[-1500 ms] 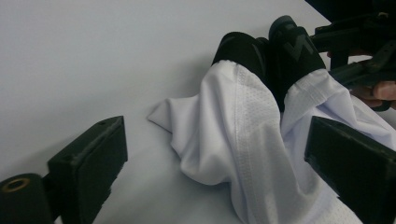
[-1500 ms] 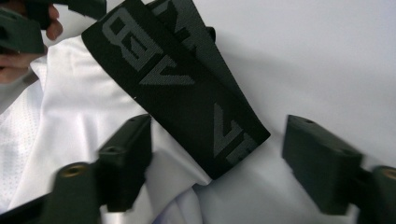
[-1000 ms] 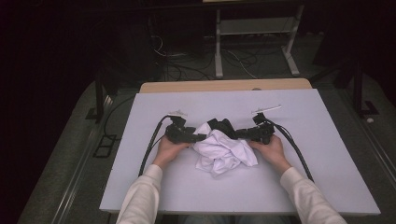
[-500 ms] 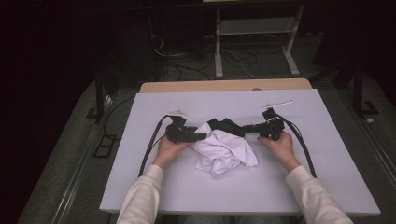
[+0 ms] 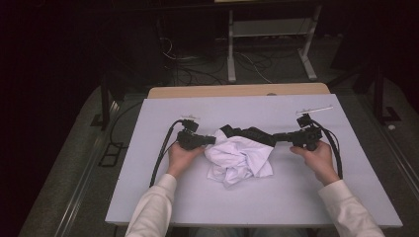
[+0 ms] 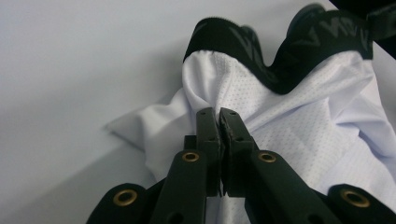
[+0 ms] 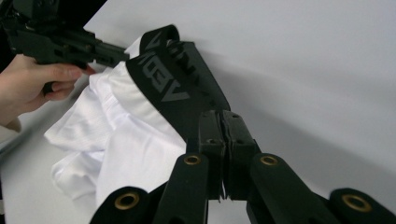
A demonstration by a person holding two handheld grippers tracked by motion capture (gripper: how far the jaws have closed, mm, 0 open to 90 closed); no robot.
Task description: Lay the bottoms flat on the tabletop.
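A crumpled white mesh garment [image 5: 239, 158] with a black lettered waistband [image 5: 249, 132] lies mid-table. My left gripper [image 5: 213, 140] is at its left side, shut on a fold of white fabric [image 6: 205, 93] just under the waistband [image 6: 280, 74]; the jaws [image 6: 218, 114] are pressed together. My right gripper [image 5: 275, 137] is at the garment's right, shut on the black waistband [image 7: 177, 88], which stretches away from its tips [image 7: 222, 116] toward the left gripper [image 7: 123, 55]. A hand [image 7: 32, 84] holds that far gripper.
The pale table [image 5: 296, 197] has bare room all round the garment. A wooden strip [image 5: 237, 91] runs along its far edge, and a thin white stick [image 5: 316, 108] lies at the far right. Cables [image 5: 197, 69] and a metal stand [image 5: 267, 34] lie beyond.
My right gripper has moved to the right, drawing the black waistband out of the heap into a longer strip. The left gripper has stayed in place on the white fabric.
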